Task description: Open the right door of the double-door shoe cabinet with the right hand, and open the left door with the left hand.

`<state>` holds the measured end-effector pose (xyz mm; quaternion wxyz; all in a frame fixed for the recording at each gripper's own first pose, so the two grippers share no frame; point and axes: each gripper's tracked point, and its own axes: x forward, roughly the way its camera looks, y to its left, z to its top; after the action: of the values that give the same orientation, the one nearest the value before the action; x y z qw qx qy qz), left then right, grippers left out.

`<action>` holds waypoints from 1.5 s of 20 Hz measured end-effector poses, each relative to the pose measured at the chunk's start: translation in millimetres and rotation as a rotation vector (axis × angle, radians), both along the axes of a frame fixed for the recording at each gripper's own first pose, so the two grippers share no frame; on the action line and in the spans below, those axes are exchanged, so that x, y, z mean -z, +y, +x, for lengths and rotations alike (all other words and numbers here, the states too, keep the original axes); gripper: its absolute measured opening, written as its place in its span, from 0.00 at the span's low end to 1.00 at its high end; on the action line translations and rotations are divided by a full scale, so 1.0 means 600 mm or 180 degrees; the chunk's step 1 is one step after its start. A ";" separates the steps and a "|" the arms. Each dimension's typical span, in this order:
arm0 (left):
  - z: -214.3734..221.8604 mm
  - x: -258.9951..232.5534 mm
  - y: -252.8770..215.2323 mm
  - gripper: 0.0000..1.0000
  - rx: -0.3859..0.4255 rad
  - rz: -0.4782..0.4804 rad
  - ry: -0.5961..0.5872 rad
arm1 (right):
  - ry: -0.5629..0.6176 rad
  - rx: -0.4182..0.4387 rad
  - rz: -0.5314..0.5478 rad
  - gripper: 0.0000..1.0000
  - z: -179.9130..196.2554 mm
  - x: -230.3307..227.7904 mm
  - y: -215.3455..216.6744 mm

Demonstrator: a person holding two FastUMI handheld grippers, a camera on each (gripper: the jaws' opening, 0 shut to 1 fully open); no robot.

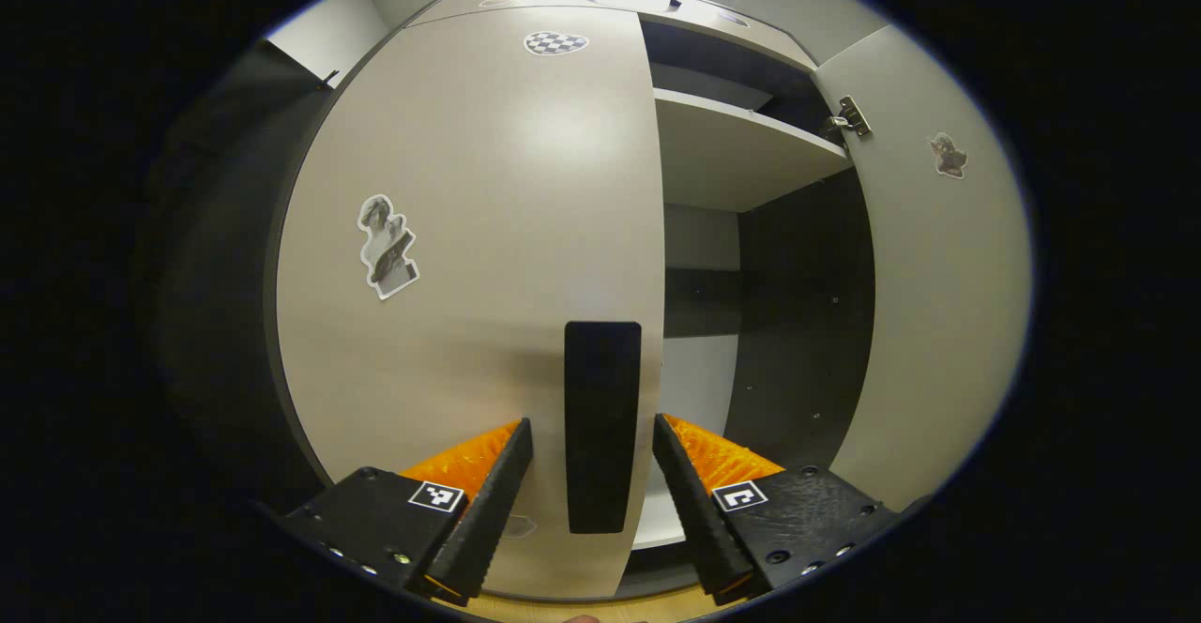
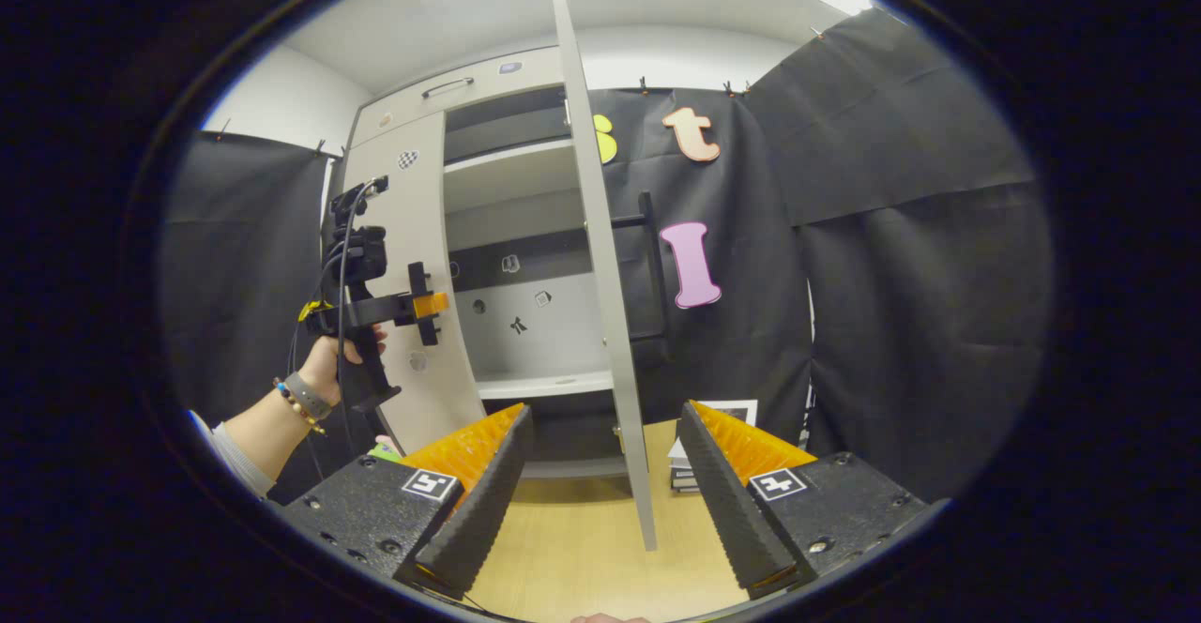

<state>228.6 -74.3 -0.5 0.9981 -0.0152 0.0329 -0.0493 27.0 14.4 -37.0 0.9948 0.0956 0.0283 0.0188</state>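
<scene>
1. In the left gripper view, we see the left gripper [image 1: 593, 435] with its fingers spread wide, one on each side of the dark vertical handle [image 1: 601, 426] of the left door [image 1: 469, 304]; the fingers do not press on it.
2. That left door looks closed, flat across the front of the shoe cabinet [image 1: 741, 144], with a cut-out sticker [image 1: 387, 246] on its face and a checkered sticker [image 1: 554, 42] near its top.
3. Beside it the cabinet stands open on the right: we see a pale shelf [image 1: 741, 149], a dark inner wall [image 1: 798, 313] and a metal hinge [image 1: 852, 117] at the top of the right door [image 1: 938, 276], which is swung outward (its inner face carries a small sticker [image 1: 948, 155]).
4. In the right gripper view, the right gripper [image 2: 605, 445] is also wide apart and holds nothing; the right door [image 2: 605, 276] shows edge-on between its fingers, with its dark bar handle [image 2: 654, 266] on the far side.
5. Farther off in that view, a hand [image 2: 333, 360] with a beaded bracelet holds the left gripper [image 2: 427, 305] up against the left door [image 2: 413, 257].
6. Below lies a light wooden floor [image 2: 582, 548], with a small stack of papers [image 2: 690, 468] near the door's foot.
</scene>
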 end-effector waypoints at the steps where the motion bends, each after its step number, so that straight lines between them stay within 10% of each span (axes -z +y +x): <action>1: 0.000 0.001 0.003 0.72 0.0004 -0.0026 0.0005 | 0.0007 0.0008 0.0001 0.96 0.000 0.002 -0.002; 9: -0.004 0.006 -0.015 0.13 0.0126 -0.0075 0.0016 | 0.0049 -0.0059 -0.0040 0.98 -0.003 0.012 0.008; 30: -0.223 -0.019 0.121 0.13 -0.0020 0.0156 -0.0061 | 0.0076 -0.0355 -0.0099 0.96 -0.004 0.027 0.100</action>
<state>94.9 -1.8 10.6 0.9986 0.0097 0.0245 -0.0456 24.5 74.5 -52.9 0.9932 0.0787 0.0458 0.0727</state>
